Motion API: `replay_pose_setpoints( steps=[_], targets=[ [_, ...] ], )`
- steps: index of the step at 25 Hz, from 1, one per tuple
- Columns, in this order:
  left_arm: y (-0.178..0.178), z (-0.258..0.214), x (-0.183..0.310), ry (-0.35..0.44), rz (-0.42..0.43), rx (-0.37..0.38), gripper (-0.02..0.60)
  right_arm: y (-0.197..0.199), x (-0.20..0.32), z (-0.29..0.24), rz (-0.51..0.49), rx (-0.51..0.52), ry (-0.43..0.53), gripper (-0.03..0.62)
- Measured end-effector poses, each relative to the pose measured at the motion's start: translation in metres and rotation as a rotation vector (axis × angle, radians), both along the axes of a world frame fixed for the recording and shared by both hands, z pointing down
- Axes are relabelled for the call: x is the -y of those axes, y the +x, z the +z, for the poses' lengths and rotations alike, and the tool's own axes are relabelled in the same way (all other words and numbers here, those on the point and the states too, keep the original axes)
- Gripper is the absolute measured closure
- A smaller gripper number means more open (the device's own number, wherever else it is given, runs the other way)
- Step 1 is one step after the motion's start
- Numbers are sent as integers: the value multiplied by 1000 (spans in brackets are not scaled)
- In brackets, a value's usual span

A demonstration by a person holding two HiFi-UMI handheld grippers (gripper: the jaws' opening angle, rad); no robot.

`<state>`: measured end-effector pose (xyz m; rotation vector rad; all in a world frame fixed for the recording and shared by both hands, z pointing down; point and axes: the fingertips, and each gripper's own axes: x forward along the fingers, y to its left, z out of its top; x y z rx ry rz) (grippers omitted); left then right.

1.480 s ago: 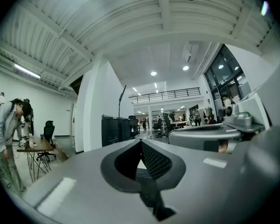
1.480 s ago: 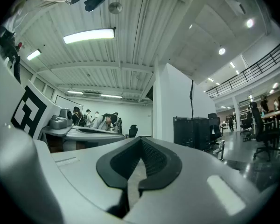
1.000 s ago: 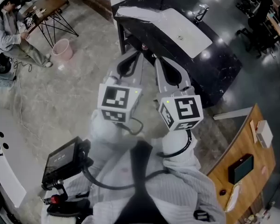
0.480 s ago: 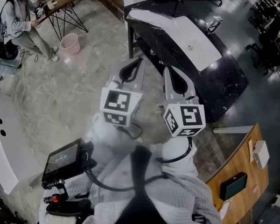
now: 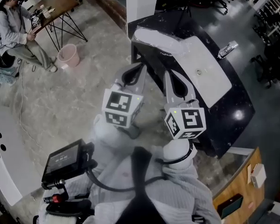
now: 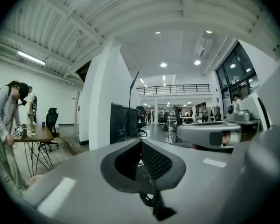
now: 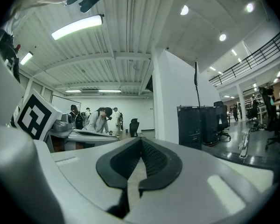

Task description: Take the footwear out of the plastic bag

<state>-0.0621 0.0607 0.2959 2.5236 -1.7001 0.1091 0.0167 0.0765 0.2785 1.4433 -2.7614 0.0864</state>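
Note:
A white plastic bag (image 5: 192,56) lies flat on a black table (image 5: 233,107) ahead of me in the head view; no footwear shows. Both grippers are held up side by side in front of my chest, short of the table's near edge. My left gripper (image 5: 132,73) is shut with nothing in it, and its own view (image 6: 141,144) looks level across the hall. My right gripper (image 5: 175,80) is shut and empty too, its dark pads (image 7: 151,158) pressed together.
A small silver object (image 5: 227,49) lies on the table's far side. A pink bucket (image 5: 68,56), a wooden trestle table (image 5: 56,3) and a seated person (image 5: 13,28) are at the far left. A wooden desk (image 5: 242,190) stands at the lower right.
The black table with the white bag has come nearer and shifted right in the head view. Both grippers stay shut, side by side, in the same spot before my chest.

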Motion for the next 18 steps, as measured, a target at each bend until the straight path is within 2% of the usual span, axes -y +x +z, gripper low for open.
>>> replay_pose_setpoints(
  steps=[6,10,13,18],
  targets=[
    [-29,13,106,-63,76,-10,583,-30,108,9,76,-18,-53,581],
    [-27,46,161,-166,146,-35,583,-25,159,28,87,-8,-112,580],
    [-17,70,194,-250,240,-124,579,2,194,47,89,47,-189,580],
    [-31,94,258,-358,289,-201,571,80,246,92,138,62,-343,580]
  ],
)
